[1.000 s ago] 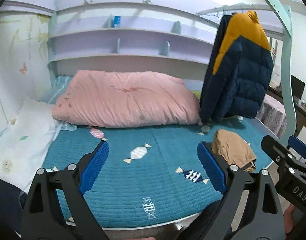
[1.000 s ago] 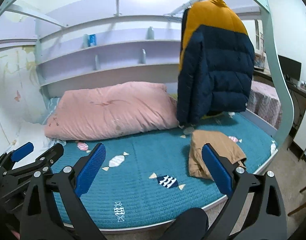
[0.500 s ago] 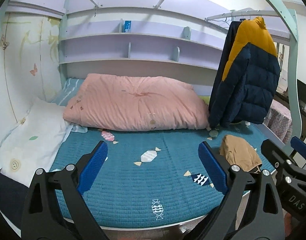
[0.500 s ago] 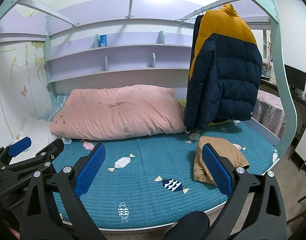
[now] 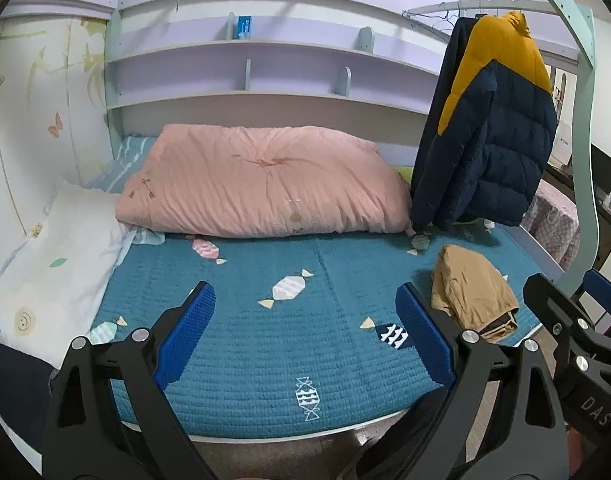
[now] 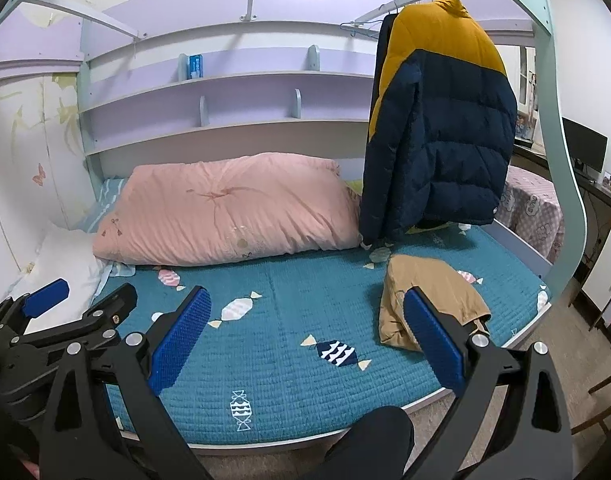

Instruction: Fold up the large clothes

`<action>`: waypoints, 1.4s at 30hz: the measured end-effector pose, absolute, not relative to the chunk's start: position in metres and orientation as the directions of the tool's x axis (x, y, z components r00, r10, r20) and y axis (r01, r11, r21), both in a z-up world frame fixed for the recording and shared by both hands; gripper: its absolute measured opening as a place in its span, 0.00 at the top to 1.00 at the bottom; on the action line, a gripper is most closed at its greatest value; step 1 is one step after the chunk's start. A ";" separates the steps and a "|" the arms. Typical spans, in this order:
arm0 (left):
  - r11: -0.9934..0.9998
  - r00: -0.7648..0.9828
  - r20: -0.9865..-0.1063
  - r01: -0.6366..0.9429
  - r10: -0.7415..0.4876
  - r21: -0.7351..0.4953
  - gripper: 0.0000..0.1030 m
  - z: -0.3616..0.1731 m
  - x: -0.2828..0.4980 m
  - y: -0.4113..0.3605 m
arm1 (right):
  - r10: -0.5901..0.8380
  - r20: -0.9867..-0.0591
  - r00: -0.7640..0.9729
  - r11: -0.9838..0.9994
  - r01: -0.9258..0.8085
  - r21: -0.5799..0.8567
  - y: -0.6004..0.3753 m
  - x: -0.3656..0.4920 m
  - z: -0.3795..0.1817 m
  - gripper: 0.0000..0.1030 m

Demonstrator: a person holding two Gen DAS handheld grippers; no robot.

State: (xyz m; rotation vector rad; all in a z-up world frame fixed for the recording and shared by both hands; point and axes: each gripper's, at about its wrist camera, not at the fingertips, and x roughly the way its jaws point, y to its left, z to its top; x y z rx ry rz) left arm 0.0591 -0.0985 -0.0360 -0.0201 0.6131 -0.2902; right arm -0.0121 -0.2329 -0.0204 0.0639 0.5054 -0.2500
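A tan garment (image 5: 475,296) (image 6: 429,300) lies folded on the right side of the teal bedspread (image 5: 245,344) (image 6: 285,360). A navy and mustard puffer jacket (image 5: 489,140) (image 6: 437,128) hangs from a rail above the bed's right end. My left gripper (image 5: 305,332) stands open over the bed's front edge, nothing between its blue pads. My right gripper (image 6: 305,336) is open too, empty, with the tan garment behind its right finger. Each gripper shows at the edge of the other's view.
A pink duvet (image 5: 261,188) (image 6: 225,208) is bundled at the back of the bed. A white pillow (image 5: 53,264) lies at the left. Lilac shelves (image 5: 265,72) line the wall. A pale green bed frame post (image 6: 561,160) rises at the right, with a desk and monitor (image 6: 583,148) behind.
Both grippers have pulled back and risen from the bed, so more of the room and shelves shows. Both stay open and empty; the tan garment has not moved.
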 end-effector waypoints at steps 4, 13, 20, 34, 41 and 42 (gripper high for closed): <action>0.956 0.768 -0.574 0.276 -0.283 -0.103 0.11 -0.040 0.060 -0.104 | -0.248 -0.488 0.836 0.962 0.274 -0.020 -0.232 -0.014 -0.021 0.09; 0.948 0.750 -0.588 0.301 -0.303 -0.105 0.11 -0.044 0.061 -0.114 | -0.272 -0.500 0.822 0.954 0.300 -0.026 -0.237 -0.020 -0.024 0.09; 0.947 0.751 -0.586 0.303 -0.304 -0.102 0.11 -0.043 0.060 -0.117 | -0.278 -0.497 0.822 0.952 0.307 -0.024 -0.239 -0.020 -0.023 0.09; 0.947 0.749 -0.588 0.304 -0.304 -0.102 0.11 -0.041 0.059 -0.117 | -0.270 -0.509 0.817 0.952 0.304 -0.017 -0.244 -0.018 -0.023 0.09; 0.947 0.750 -0.588 0.304 -0.303 -0.102 0.11 -0.041 0.059 -0.117 | -0.264 -0.510 0.818 0.954 0.300 -0.013 -0.244 -0.018 -0.023 0.09; 0.948 0.750 -0.589 0.302 -0.302 -0.100 0.11 -0.041 0.060 -0.117 | -0.265 -0.512 0.817 0.954 0.301 -0.013 -0.245 -0.018 -0.024 0.09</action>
